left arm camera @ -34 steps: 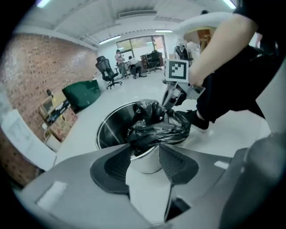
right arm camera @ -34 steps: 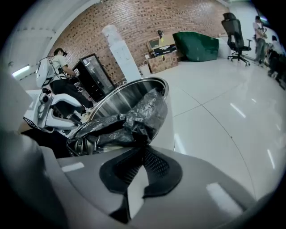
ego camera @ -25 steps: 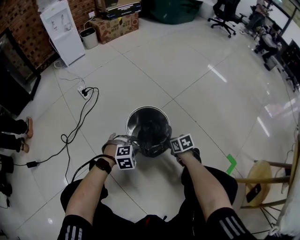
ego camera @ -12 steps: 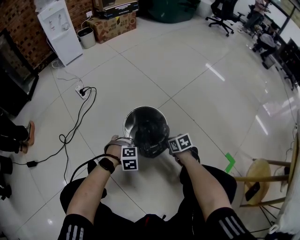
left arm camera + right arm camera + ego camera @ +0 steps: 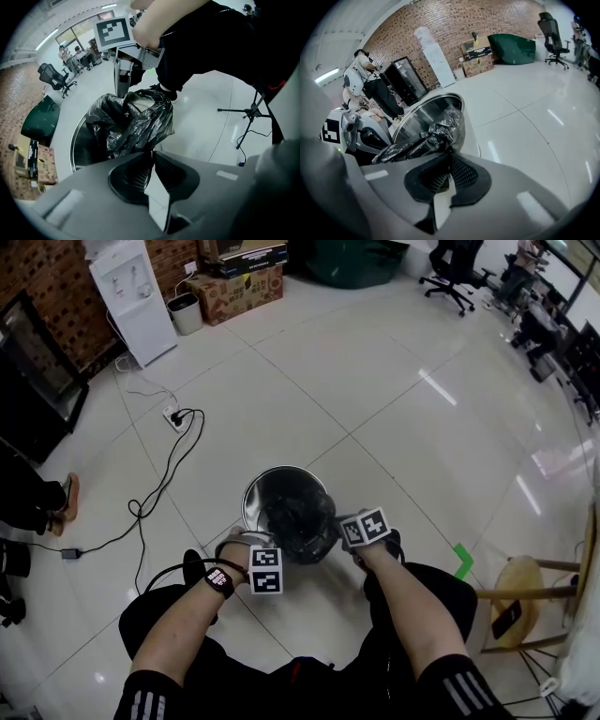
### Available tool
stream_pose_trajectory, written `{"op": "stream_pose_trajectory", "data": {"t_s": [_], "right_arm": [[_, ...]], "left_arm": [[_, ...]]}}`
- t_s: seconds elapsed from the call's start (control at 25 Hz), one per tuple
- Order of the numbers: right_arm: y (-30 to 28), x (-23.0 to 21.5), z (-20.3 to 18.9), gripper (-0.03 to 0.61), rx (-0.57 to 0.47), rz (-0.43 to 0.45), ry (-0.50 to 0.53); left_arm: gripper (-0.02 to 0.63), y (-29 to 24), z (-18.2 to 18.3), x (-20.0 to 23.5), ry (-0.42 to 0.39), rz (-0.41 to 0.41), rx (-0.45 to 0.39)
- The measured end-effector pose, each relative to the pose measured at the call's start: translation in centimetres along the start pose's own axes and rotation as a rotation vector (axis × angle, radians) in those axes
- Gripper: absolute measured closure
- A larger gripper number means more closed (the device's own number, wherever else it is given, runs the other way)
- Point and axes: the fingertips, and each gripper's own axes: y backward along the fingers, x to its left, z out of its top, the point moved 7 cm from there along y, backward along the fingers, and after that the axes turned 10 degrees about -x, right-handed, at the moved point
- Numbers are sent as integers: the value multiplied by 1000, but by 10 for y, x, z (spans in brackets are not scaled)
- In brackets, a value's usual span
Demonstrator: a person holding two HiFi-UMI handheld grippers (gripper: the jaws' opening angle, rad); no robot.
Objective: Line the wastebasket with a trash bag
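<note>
A round metal wastebasket (image 5: 258, 498) stands on the tiled floor in front of my knees. A crumpled black trash bag (image 5: 302, 519) sits in its mouth, bunched toward the near right side. My left gripper (image 5: 273, 542) is at the near rim; its jaws have just been closing and now pinch the bag's edge (image 5: 136, 126). My right gripper (image 5: 332, 533) holds the bag's right edge, shut on the film (image 5: 443, 129). The left gripper view shows the basket's rim (image 5: 74, 140) behind the bag.
A water dispenser (image 5: 131, 296) and cardboard boxes (image 5: 234, 282) stand by the far brick wall. A power strip with cables (image 5: 173, 418) lies to the left. A wooden stool (image 5: 525, 587) stands to the right, near a green tape mark (image 5: 461, 561). A bystander's shoe (image 5: 66, 498) is at far left.
My left gripper has slid from the basket's left rim toward its near side and closed on the bag's edge. The right gripper keeps its grip and has barely shifted.
</note>
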Motion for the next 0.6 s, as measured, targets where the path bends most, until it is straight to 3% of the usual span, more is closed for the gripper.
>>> {"op": "stream_pose_trajectory", "data": {"t_s": [0.12, 0.24, 0.32, 0.4, 0.52, 0.6], "right_arm": [[-1, 5, -8, 566, 4, -7, 8], [0, 4, -10, 532, 21, -14, 27], [2, 3, -8, 467, 38, -14, 36], [4, 3, -6, 444, 41, -3, 38], [9, 6, 0, 436, 41, 0, 55], [12, 9, 2, 428, 48, 5, 67]], "left_arm": [[567, 4, -1, -3, 31, 52, -6], [430, 17, -4, -3, 51, 91, -6], [415, 28, -9, -2, 66, 121, 13], [398, 36, -10, 1, 71, 170, 11], [383, 38, 9, 3, 5, 249, -67], [385, 28, 24, -2, -56, 252, -96]]}}
